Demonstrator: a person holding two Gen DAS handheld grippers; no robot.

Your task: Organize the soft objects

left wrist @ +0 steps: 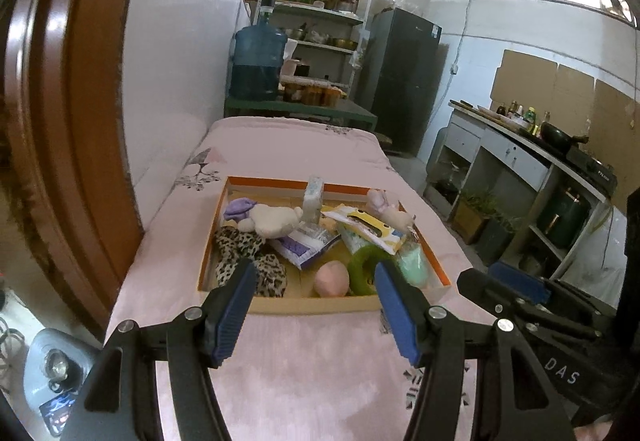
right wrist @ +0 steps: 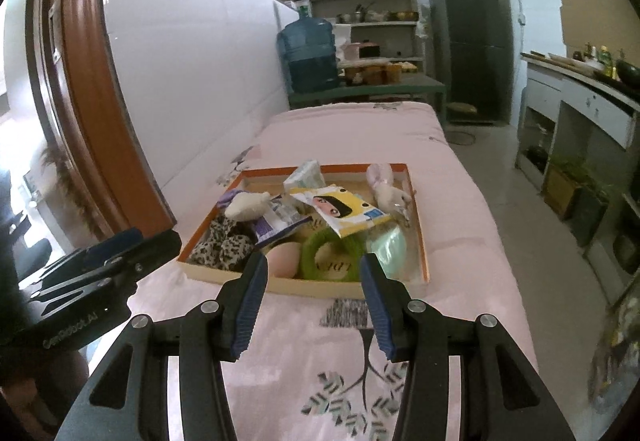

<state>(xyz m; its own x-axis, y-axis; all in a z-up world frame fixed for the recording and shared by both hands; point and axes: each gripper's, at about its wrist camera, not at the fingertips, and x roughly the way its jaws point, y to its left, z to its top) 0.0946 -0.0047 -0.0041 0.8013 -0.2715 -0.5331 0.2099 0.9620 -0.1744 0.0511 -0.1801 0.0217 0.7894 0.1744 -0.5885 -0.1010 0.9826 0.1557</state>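
Left gripper (left wrist: 316,277), right gripper (right wrist: 314,275): jaws wide apart, empty, above bed before tray (left wrist: 320,304).

A blue water jug (left wrist: 258,59) stands beside cluttered shelves (left wrist: 320,11) and a dark fridge (left wrist: 402,81); a wok (left wrist: 558,135) sits right.

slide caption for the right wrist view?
Open right gripper above pink bedspread, facing orange-rimmed cardboard tray of soft items.
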